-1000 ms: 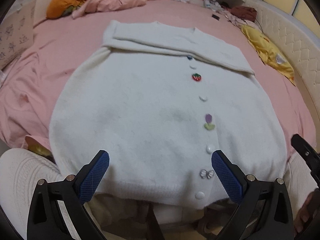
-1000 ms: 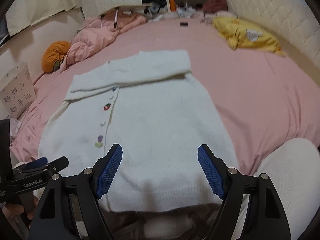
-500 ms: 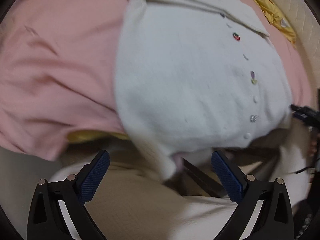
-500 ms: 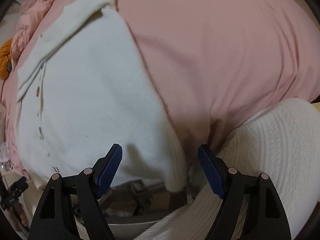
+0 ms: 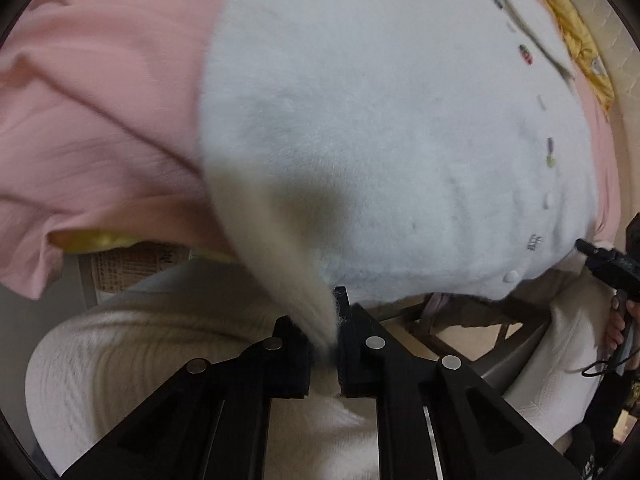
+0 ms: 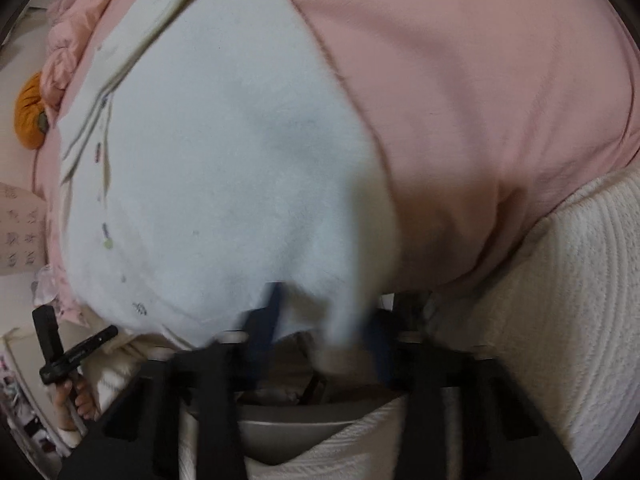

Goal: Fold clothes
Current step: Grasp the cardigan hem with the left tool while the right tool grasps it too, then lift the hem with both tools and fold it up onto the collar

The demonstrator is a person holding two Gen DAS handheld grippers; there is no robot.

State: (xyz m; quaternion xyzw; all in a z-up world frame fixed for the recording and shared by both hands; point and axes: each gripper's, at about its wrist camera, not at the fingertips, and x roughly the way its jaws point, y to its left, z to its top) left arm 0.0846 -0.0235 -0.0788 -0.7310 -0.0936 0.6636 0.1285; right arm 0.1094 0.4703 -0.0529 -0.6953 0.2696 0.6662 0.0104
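The fluffy white knitted cardigan (image 5: 400,128) is pinched at its hem corner by the closed left gripper (image 5: 325,346); the blurred right gripper (image 6: 320,332) is seen half-closed around the other corner, its grasp unclear.

A home bedroom: pink-sheeted bed (image 6: 480,80), padded cream headboard (image 5: 608,28), rumpled pink quilt (image 6: 76,32).

No text can be read clearly in these pictures. In the left wrist view a printed box (image 5: 132,268) under the edge of the pink sheet (image 5: 100,120) carries dense small print, but it is too blurred to make out. In the right wrist view a pale bag (image 6: 18,232) at the left edge shows rows of Chinese-looking characters, also too blurred to read
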